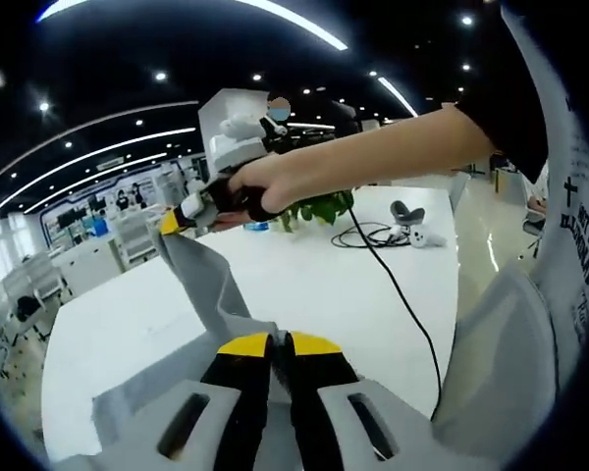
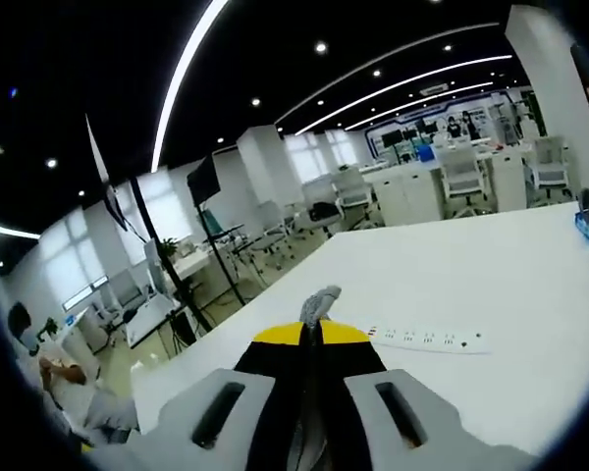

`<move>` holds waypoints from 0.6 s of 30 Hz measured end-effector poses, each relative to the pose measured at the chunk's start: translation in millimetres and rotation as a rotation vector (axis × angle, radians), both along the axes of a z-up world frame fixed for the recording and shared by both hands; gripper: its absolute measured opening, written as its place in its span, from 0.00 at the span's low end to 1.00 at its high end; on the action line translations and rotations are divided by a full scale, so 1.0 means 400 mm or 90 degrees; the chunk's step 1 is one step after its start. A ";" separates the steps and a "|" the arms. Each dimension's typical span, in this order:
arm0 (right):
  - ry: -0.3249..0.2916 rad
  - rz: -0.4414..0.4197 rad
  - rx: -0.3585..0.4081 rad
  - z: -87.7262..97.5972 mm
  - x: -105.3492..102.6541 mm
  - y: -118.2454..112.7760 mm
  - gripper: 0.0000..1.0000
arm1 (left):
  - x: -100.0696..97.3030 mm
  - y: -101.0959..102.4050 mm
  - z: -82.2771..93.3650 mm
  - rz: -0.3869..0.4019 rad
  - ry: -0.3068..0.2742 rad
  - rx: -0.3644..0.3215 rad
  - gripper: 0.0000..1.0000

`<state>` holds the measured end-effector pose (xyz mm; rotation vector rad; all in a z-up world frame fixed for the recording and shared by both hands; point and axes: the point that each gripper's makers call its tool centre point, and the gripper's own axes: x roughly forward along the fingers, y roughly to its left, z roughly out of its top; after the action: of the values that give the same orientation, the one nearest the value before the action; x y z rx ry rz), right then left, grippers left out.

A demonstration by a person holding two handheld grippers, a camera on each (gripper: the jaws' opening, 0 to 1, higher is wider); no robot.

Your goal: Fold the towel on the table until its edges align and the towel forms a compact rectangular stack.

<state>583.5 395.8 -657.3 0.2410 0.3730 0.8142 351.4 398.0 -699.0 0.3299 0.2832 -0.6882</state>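
Yellow-tipped jaws of the left tool (image 1: 280, 345) sit pressed together on a gray towel (image 1: 201, 285), which rises from the white surface (image 1: 304, 285) in a taut strip. At the strip's far end, seen in the left gripper view, the right tool (image 1: 177, 220) pinches the other corner, held up by a hand (image 1: 260, 191) on a bare forearm. Behind it on the surface lie a green plant (image 1: 319, 209), a black cable (image 1: 393, 285) and a small gray controller (image 1: 412, 221) (its make cannot be read).

In the right gripper view, the right tool (image 2: 311, 339) is likewise clamped, with a tuft of the gray towel (image 2: 319, 297) poking up between its jaws. Just beyond it a white power strip (image 2: 427, 340) lies flat on the surface (image 2: 491, 294). Office desks and chairs (image 2: 461, 172) stand well back under strip lights.
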 end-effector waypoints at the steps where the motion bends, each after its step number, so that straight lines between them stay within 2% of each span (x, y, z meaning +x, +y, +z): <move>1: 0.001 0.005 0.000 0.000 -0.001 0.010 0.01 | -0.002 0.013 -0.002 0.008 0.002 -0.001 0.06; 13: -0.003 0.041 0.008 0.014 -0.013 0.109 0.01 | -0.015 0.146 0.014 0.101 -0.007 -0.009 0.06; 18: -0.005 0.056 0.012 0.020 -0.017 0.153 0.01 | -0.018 0.190 0.021 0.136 -0.024 -0.014 0.06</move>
<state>576.8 457.1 -649.2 0.2409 0.3712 0.9051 344.2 474.1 -690.6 0.2875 0.2703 -0.4745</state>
